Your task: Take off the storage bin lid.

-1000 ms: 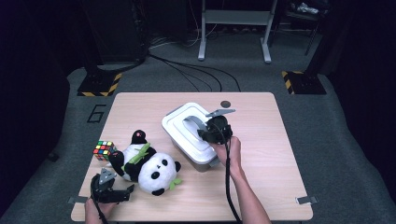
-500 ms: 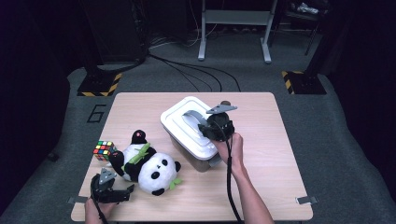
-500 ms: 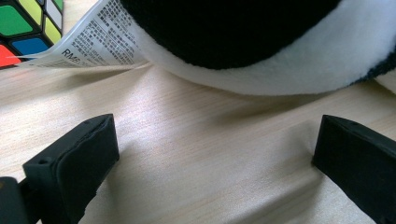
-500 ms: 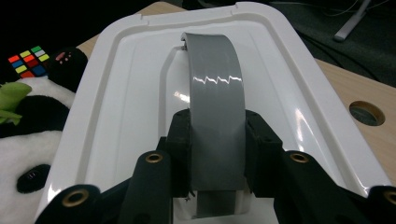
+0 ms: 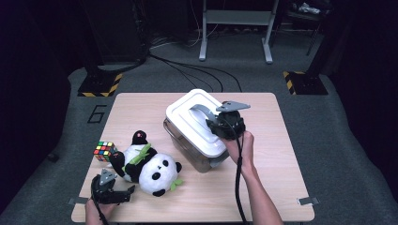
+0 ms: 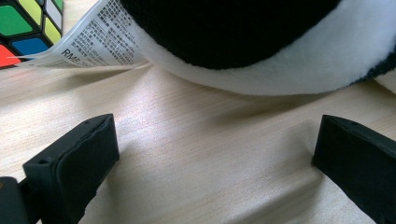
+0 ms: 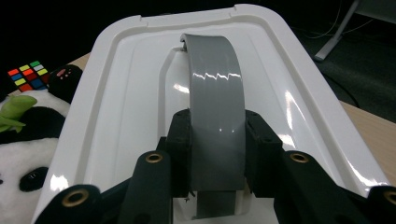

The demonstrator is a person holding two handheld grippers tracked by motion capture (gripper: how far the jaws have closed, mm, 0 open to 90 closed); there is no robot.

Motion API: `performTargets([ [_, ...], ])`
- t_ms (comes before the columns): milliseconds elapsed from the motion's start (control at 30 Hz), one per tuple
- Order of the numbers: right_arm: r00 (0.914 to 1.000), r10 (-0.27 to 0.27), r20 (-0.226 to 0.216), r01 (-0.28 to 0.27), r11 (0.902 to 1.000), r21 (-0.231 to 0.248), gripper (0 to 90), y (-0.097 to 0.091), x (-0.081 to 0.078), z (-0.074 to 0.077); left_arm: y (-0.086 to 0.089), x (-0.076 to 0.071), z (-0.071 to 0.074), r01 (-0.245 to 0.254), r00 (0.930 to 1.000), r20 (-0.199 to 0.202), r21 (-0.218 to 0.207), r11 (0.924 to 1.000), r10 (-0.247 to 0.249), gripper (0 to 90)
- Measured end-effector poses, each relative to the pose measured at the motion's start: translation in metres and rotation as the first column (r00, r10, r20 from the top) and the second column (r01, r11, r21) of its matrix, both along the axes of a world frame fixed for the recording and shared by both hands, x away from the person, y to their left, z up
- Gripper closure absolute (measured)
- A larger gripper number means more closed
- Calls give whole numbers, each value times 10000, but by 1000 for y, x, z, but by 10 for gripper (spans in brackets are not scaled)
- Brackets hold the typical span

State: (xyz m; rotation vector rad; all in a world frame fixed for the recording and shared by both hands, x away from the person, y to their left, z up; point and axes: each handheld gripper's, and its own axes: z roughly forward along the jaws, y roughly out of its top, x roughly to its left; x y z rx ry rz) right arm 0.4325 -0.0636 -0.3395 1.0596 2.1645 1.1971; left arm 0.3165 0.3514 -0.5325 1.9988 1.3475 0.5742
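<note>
Light wooden table with round corners, standing on a grey floor. Near the left edge, a puzzle cube with many colours. Just beside it, a toy panda lying flat, with green leaves on it. In the middle, a clear box with a white lid, tipped up at one end.

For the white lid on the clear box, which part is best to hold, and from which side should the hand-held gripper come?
Grip the grey handle that arches along the middle of the white lid. Come from above, at its end nearer the person, with one jaw on each long edge. The strap is narrow and raised off the lid, so the jaws fit around it. The right hand-held gripper holds it this way.
</note>
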Motion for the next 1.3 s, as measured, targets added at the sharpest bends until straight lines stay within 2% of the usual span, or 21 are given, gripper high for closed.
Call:
performTargets([
  [100, 9997, -199, 116, 200, 9998, -50, 671, -8, -1, 5, 0, 0, 0, 5, 10000, 15, -25, 10000, -5, 0],
  [133, 9996, -245, 158, 246, 9997, -64, 671, -11, -1, 6, 0, 0, 1, 78, 9999, -140, 34, 10000, -77, 0],
  [200, 9990, -354, 258, 356, 9993, -76, 671, -16, -2, 8, -1, 1, 0, 8, 10000, 12, -52, 10000, -8, 0],
  [433, 9951, -892, 419, 890, 9960, 66, 671, -42, -4, 13, -1, 1, 0, 6, 10000, 15, -44, 10000, -6, 1],
  [833, 9807, -1894, 487, 1876, 9815, 390, 671, -92, -8, 13, -1, 1, 0, 0, 10000, 18, -42, 10000, 0, 2],
  [1067, 9693, -2412, 485, 2389, 9698, 496, 671, -115, -10, 10, -2, 1, 0, -16, 10000, 22, -44, 10000, 16, 2],
  [1300, 9484, -3135, 475, 3104, 9486, 617, 670, -138, -8, 1, -1, 1, 1, 3, 10000, -83, -1, 10000, -3, 3],
])
